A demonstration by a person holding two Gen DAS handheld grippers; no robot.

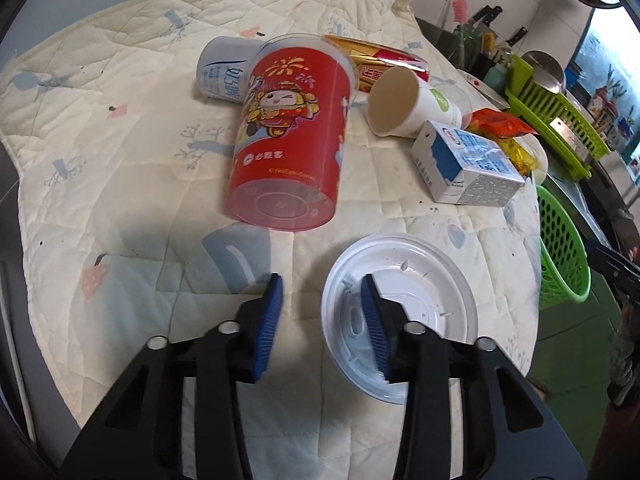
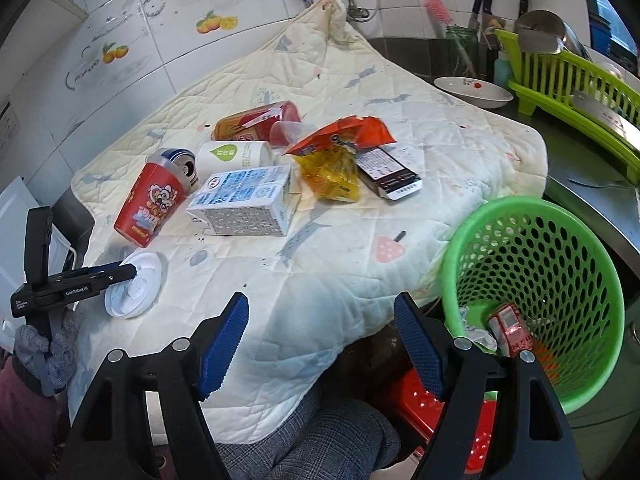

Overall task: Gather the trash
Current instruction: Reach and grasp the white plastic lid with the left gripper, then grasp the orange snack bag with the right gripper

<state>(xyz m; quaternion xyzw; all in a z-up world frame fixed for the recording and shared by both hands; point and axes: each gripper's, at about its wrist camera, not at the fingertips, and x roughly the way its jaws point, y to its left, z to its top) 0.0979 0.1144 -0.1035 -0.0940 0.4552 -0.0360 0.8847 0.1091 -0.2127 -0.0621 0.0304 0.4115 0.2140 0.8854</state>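
The left wrist view looks steeply down, close over the white lid on the quilt, while the right wrist view faces the quilt from its near edge beside the green basket, both sharing the red cup and milk carton.

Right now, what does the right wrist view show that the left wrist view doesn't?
Only the right wrist view: inside the green basket, a red carton already dropped, and the black packet. Only the left wrist view: the paper cup's open mouth. Both: the white lid at the left hand-held gripper, red cup, milk carton.
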